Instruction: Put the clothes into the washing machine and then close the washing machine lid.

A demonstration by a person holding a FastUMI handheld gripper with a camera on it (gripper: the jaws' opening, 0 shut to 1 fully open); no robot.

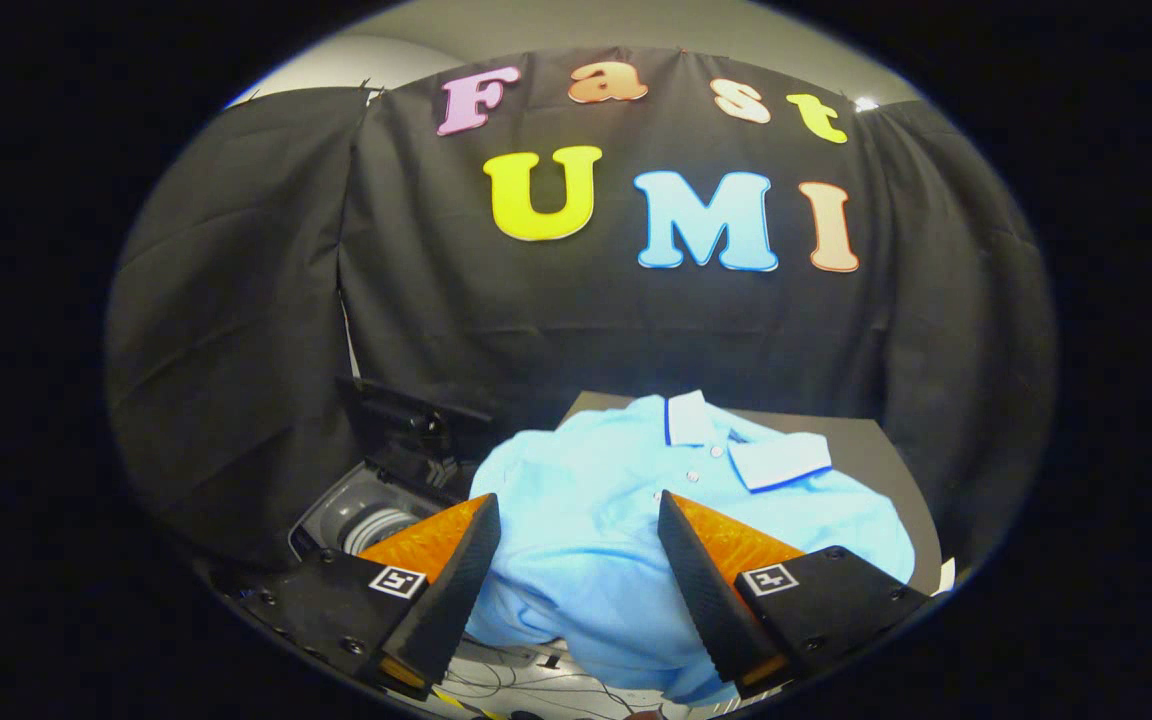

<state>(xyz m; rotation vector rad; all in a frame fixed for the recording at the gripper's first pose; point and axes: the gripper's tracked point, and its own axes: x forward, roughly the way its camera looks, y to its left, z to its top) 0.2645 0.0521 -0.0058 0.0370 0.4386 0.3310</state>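
Shirt: the light-blue polo (pixel 616 520) looks soft and light, lower centre; bunched body fabric suits a pinch.
Tongs: the tongs (pixel 576 515) spread wide, empty.

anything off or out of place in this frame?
Mostly fine. The light blue polo shirt lies crumpled on the dark board, its near edge drooping over the front. The washing machine to its left has its lid up. The gripper is open, fingers astride the shirt, not gripping.
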